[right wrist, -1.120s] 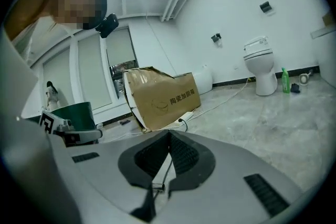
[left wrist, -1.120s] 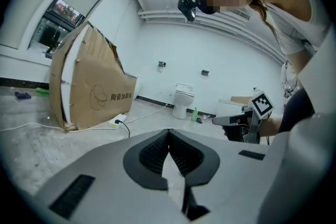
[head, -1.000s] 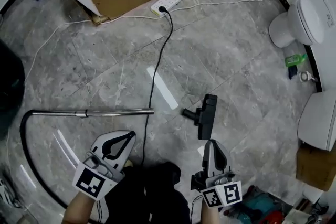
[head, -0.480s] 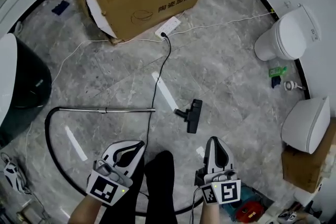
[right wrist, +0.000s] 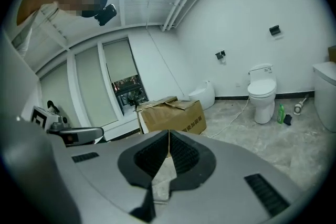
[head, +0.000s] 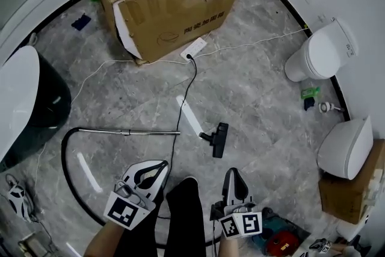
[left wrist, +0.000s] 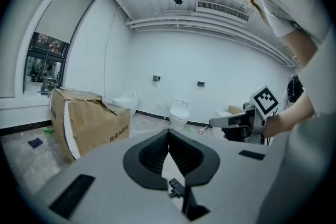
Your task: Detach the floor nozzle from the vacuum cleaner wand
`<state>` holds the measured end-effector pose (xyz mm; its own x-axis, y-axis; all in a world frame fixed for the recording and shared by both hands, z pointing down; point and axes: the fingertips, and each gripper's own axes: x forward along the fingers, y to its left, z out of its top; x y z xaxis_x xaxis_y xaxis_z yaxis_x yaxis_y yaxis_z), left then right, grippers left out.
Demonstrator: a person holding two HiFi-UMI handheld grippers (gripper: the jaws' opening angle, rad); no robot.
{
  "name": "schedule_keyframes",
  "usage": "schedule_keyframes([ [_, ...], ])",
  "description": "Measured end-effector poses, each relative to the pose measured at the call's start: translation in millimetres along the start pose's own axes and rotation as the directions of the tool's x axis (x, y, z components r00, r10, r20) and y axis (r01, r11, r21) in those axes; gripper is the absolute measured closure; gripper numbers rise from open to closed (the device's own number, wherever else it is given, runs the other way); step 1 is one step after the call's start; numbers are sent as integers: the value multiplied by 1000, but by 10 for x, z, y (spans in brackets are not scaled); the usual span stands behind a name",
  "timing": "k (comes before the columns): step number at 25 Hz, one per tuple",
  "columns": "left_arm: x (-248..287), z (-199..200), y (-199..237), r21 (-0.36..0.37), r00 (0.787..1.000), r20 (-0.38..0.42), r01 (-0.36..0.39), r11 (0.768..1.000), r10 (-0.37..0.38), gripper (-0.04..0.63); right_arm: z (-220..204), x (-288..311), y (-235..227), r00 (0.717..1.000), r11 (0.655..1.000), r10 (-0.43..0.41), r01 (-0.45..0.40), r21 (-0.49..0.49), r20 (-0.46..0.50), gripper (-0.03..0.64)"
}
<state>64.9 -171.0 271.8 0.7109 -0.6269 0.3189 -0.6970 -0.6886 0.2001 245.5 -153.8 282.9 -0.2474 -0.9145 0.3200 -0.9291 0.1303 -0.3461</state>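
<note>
**Head view, task state.** The black plastic floor nozzle [head: 219, 139] lies flat on the grey marbled floor [head: 258, 87], with its short neck turned towards the open end of the chrome metal vacuum wand [head: 129, 131]. The two are near each other but do not touch. A thin black power cable [head: 185, 96] runs down the floor past the wand's end. The wand's far end joins a black curved hose [head: 67, 168]. I judge the separation done: nothing joins nozzle and wand, and I see no step left.

**Tools.** My left tool [head: 162, 164] and my right tool [head: 231, 172] hang over the floor nearest me, well apart from both parts. In the left gripper view and the right gripper view each pair of ribbed jaws is clenched tip to tip, with nothing between them.

**Change from the earlier frames.** The camera now stands higher. The nozzle and the wand appear smaller, and more of the room shows, including the whole torn brown cardboard box [head: 174, 0] and the white ceramic toilet [head: 322, 54]. The nozzle, the wand and the cable lie as they did. Both tools remain clenched and empty, and they have risen with me away from the floor.
</note>
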Motion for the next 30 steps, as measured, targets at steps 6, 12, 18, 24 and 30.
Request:
schedule_keyframes([
  [6,48,58,-9,13,1000,12,12,1000,-12,584,-42,39,69,998,994,-51,47,-95,-38,601],
  [12,63,20,37,1,1000,5,6,1000,-6,584,78,81,55,998,990,-54,51,-128,-18,601],
  [18,85,-62,-22,12,1000,-13,16,1000,-16,584,65,117,-23,998,988,-62,58,-140,-27,601],
  [24,83,-158,-35,18,998,-42,36,999,-35,584,81,161,22,998,985,-58,52,-167,-29,601],
  [30,111,-166,24,39,998,-51,42,998,-40,584,60,214,57,998,983,-51,43,-181,-38,601],
])
